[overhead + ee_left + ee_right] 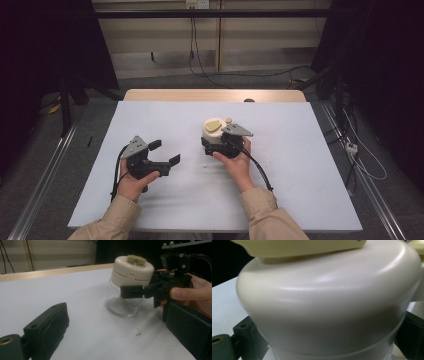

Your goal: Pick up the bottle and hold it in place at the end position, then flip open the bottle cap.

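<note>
A jar (214, 129) with a cream lid and a yellowish flip tab stands upright near the middle of the white table top (280, 165). In the left gripper view the jar (131, 272) has a clear glass body under the lid. My right gripper (214, 145) is shut on the jar just below the lid, one black finger (132, 291) pressed against its side. Up close, the lid (327, 302) sits between that gripper's fingers (244, 336). My left gripper (165, 152) rests open on the table left of the jar, with nothing between its fingers (50, 325).
A tiny dark crumb (138, 333) lies on the white sheet in front of the jar. The table's wooden far edge (215, 95) shows beyond the sheet. Cables (360, 160) and dark frame posts surround the table on the floor.
</note>
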The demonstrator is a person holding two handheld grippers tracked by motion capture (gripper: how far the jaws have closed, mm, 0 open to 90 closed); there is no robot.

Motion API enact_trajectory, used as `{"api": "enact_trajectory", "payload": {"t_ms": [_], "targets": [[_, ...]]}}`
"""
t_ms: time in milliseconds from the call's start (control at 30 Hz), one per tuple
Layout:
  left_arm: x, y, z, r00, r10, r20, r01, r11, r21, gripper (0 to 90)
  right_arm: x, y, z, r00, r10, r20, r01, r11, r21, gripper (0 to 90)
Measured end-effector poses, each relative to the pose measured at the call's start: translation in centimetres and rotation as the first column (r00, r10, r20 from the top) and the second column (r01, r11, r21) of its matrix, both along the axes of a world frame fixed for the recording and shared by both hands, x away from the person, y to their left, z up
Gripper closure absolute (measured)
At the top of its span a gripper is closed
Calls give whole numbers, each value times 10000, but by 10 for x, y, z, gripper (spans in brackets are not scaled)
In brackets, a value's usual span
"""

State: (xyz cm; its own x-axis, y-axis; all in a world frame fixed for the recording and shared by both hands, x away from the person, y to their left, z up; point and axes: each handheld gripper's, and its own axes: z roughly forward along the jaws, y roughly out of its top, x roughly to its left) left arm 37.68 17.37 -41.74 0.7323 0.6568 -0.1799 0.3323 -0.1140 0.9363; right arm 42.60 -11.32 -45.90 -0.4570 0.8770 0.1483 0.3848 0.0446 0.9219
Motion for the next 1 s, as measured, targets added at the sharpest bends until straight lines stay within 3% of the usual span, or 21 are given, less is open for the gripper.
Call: {"api": "enact_trajectory", "payload": {"t_ms": [1000], "targets": [[18,-25,5,9990,-327,-303,331,9994,109,94,1,0,0,10000,52,-17,-52,10000,-33,38]]}}
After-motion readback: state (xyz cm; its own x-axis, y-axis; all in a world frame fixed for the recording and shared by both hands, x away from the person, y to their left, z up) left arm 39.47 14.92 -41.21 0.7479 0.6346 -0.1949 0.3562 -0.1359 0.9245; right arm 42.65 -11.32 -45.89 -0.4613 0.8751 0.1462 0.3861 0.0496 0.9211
